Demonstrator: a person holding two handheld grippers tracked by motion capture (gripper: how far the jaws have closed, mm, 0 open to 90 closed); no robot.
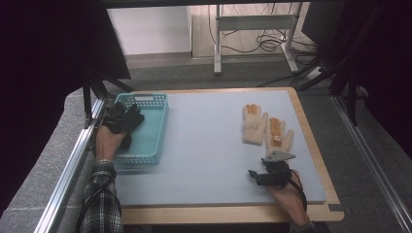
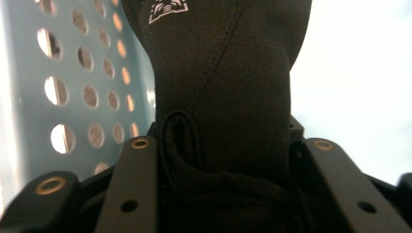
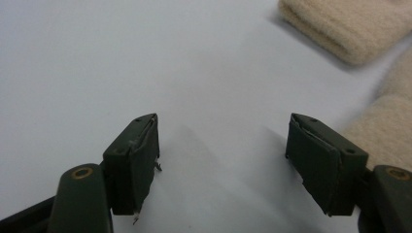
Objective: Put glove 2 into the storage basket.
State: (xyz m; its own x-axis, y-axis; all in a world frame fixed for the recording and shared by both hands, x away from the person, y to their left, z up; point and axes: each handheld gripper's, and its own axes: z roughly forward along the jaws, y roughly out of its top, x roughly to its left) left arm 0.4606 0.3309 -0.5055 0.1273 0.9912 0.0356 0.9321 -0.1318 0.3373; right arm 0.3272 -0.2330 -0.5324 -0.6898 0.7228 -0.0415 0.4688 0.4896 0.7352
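High view dim, dark vignetted corners; left gripper view overexposed at right, close fabric soft; soft shadows.

One black glove [image 2: 228, 97], two cream gloves [image 1: 254, 125], one teal basket [image 1: 158, 131].

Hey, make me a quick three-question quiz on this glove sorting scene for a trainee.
1. True or false: the black glove sits between the left gripper's jaws.
2. Where is the left gripper? A) over the teal basket B) beside the cream gloves C) off the table
3. What lies between the right gripper's jaws?

Key:
1. True; the glove fills the gap.
2. A.
3. Nothing: they stand open over the bare blue mat, with the cream gloves just beyond.
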